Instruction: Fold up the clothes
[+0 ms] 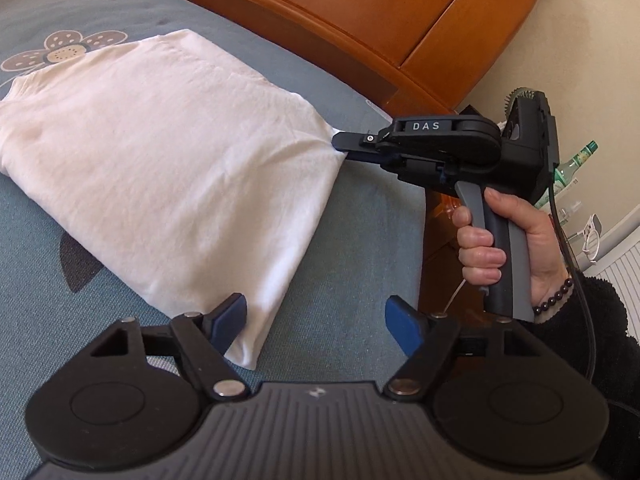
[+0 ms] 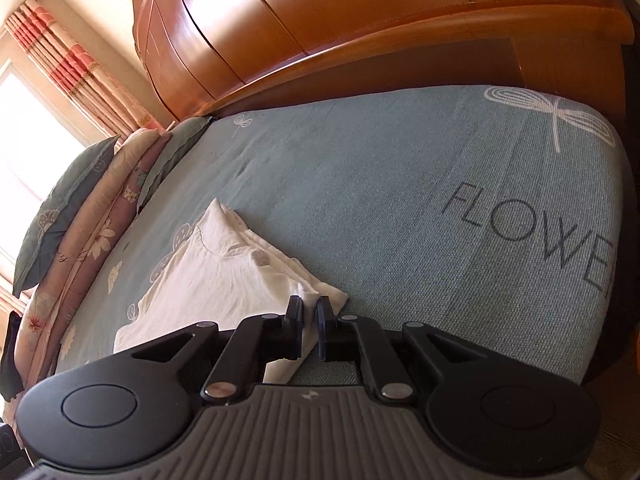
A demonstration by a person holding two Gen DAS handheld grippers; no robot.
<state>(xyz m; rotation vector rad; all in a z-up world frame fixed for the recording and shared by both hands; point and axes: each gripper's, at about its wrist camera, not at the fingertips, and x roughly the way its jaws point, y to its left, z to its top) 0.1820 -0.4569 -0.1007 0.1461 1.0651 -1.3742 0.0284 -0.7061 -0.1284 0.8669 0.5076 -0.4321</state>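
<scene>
- White garment (image 1: 168, 160) is lying folded on the blue bed cover (image 1: 352, 240).
- Right gripper (image 2: 309, 320) is pinching its corner.
- Left gripper (image 1: 316, 320) is standing spread wide, one finger (image 1: 230, 320) beside the garment's near corner.

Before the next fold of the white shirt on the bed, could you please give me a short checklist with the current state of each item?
1. Right gripper pinched on a corner of the white cotton shirt: ok, fabric sits between the nearly closed jaws.
2. Left gripper holding the near corner: not ok, its blue pads stand wide apart, and the corner lies beside one pad.
3. Shirt flat on the blue-green bedspread: ok, folded in layers.
4. Bedspread space beyond the shirt: ok.
5. Shirt's far edge even: cannot tell.
</scene>
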